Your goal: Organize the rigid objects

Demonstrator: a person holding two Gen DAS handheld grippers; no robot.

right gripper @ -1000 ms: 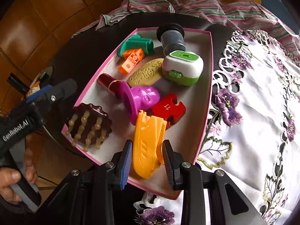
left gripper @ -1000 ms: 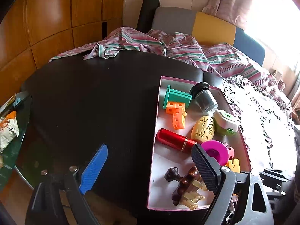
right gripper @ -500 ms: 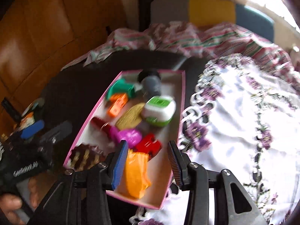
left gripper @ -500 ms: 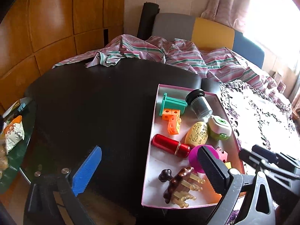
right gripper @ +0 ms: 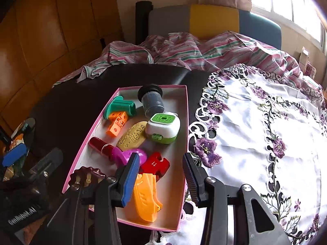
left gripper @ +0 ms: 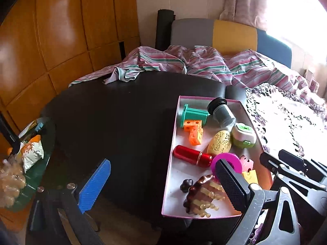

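Note:
A pink-rimmed tray (right gripper: 187,122) on the black table (left gripper: 122,122) holds the rigid items. In it are an orange flat piece (right gripper: 146,200), a red puzzle piece (right gripper: 156,164), a magenta ring toy (right gripper: 130,155), a red cylinder (left gripper: 190,156), a yellow oval (right gripper: 132,135), a green-and-white box (right gripper: 163,126), a grey cup (right gripper: 152,100), a teal piece (left gripper: 192,114), orange blocks (left gripper: 194,130) and a brown brush (left gripper: 202,194). My right gripper (right gripper: 161,178) hangs open above the tray's near end, over the orange piece and not touching it. My left gripper (left gripper: 163,183) is wide open and straddles the tray's left rim from above, holding nothing.
A white embroidered cloth (right gripper: 265,132) covers the table's right half. Striped fabric (left gripper: 194,61) is bunched along the far edge, with a grey, yellow and blue seat back (left gripper: 224,34) behind. A glass side table (left gripper: 30,153) with snack packets stands at the left, by wooden panels.
My right gripper's jaws have widened off the orange piece, which now lies in the tray, and the gripper has lifted and tilted up. My left gripper has opened further and drawn back.

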